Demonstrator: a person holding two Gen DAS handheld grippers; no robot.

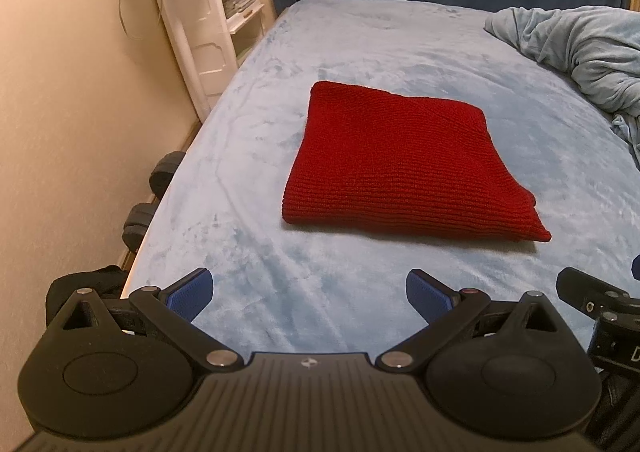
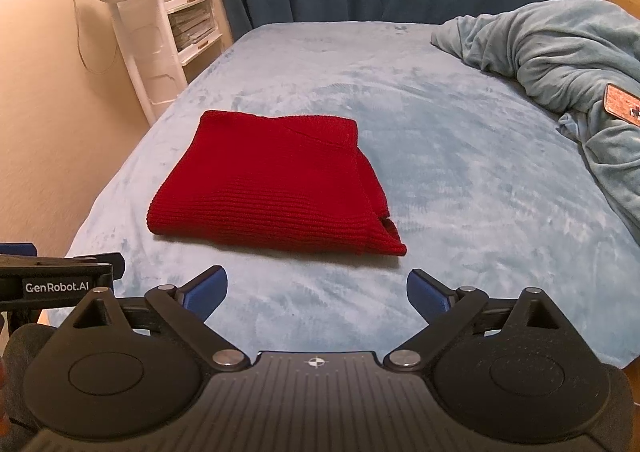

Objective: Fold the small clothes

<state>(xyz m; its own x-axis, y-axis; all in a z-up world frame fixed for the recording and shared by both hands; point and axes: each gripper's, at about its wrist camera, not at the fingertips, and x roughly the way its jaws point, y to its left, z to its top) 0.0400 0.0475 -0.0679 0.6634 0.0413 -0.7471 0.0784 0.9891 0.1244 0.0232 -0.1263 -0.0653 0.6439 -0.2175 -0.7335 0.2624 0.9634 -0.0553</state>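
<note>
Bed (image 1: 360, 292) edge-to-edge bare around folded red knit (image 1: 400, 163)

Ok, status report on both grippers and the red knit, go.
Left gripper open, empty. Right gripper open, empty. Red knit lies folded flat on the bed, clear of both. Crumpled blanket off to the side, nothing in the way.

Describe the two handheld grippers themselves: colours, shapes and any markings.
Both match. The left gripper and right gripper each have a ribbed dark grey body with a small crosshair mark, two round black housings, black linkage arms with silver pivot pins, and blue textured finger pads. In the right wrist view, the left gripper's side reads "GenRobot.AI" in white. No cables, hands or sleeves are clearly visible.
</note>
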